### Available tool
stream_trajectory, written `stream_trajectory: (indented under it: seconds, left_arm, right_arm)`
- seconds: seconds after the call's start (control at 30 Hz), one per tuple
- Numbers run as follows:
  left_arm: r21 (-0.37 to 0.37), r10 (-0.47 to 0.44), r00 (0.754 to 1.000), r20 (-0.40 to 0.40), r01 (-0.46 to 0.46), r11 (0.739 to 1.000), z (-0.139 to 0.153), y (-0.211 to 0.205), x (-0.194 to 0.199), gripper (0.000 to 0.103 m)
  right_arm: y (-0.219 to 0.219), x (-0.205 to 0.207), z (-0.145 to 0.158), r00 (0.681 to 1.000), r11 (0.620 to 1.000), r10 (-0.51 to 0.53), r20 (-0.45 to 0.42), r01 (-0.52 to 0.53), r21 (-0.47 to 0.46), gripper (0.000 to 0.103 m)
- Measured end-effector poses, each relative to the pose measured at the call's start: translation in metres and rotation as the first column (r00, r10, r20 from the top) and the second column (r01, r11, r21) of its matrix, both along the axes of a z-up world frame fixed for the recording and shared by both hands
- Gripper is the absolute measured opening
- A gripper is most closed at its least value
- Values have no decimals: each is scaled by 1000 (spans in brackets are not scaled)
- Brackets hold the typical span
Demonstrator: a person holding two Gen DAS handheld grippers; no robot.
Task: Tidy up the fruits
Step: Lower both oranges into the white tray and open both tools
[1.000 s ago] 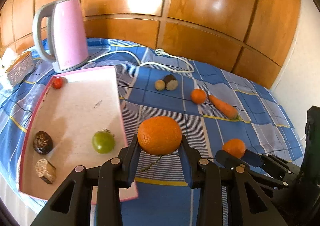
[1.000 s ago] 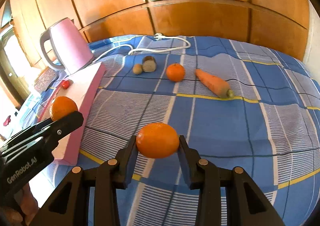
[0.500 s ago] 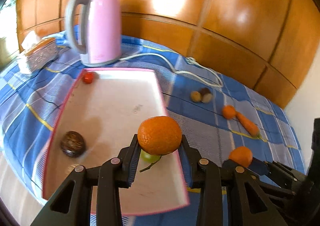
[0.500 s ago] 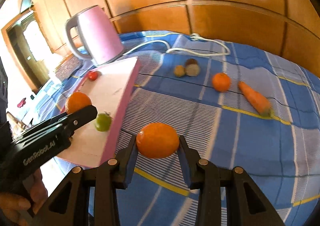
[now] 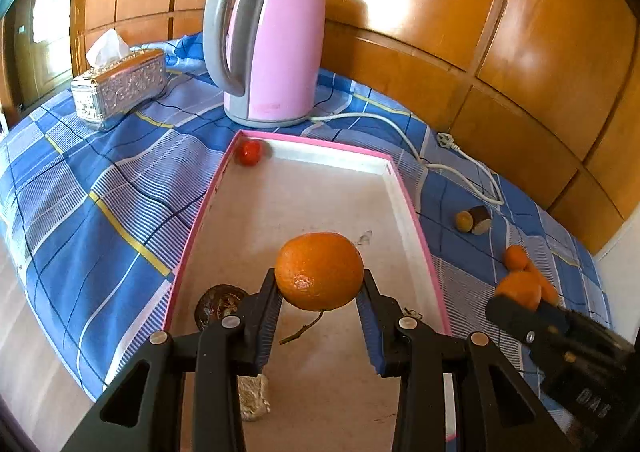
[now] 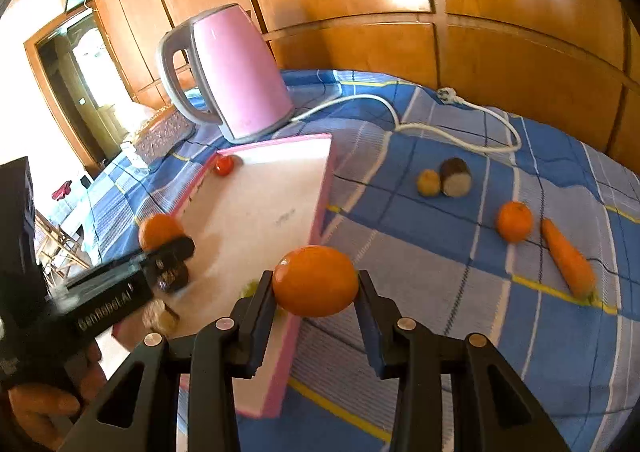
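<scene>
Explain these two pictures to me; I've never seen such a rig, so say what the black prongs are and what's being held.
There is no robot: a person holds two hand grippers, each with a camera looking along its black fingers. In the left view, the left gripper clamps an orange above the pink tray. In the right view, the right gripper clamps another orange beside the tray. A pink kettle, a tissue box and a carrot lie on the blue checked cloth.

Left tool (image 5: 320,306) (with orange (image 5: 319,271)) now over tray (image 5: 416,219)
</scene>
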State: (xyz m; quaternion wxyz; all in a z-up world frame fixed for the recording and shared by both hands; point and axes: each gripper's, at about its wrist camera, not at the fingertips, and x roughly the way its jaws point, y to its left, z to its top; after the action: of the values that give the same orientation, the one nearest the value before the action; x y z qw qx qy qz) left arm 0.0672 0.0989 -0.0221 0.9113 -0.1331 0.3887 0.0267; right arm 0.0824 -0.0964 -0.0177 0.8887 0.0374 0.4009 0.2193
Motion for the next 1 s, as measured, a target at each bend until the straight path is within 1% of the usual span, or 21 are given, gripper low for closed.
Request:
stream_trajectory:
  seconds: [0.23,0.4,0.63,0.77,0.87,0.93,1.0]
  left_arm:
    - [-18,20,1000,-14,-20,1000,-7,12,10,38]
    - [-14,41,999,-25,-41,999,-10,18,14,38]
    - [-14,65,997,-44,-66,998,-16,21,14,38]
    - [-12,69,996,-53,-70,997,-19,21,13,40]
    - [-10,75,996,-48,-76,997,-19,21,11,42]
    - [-7,77,996,-34,-77,997,-16,22,9,43]
    - [-8,74,997,-24,-74,997,-12,21,8,47]
  right_arm:
    - [20,19,2,1000,1000,18,-12,-18,20,39]
    - [33,30,1,999,999,30,-22,-29,26,39]
    - [50,41,-5,998,999,45,-43,-45,11,41]
    - [54,42,-8,998,999,48,-40,-48,2,41]
    - [55,40,-8,998,999,48,-38,-47,5,41]
    - [54,39,-7,998,999,42,-37,-42,5,43]
    - [51,37,-7,999,999,34,-39,-34,12,43]
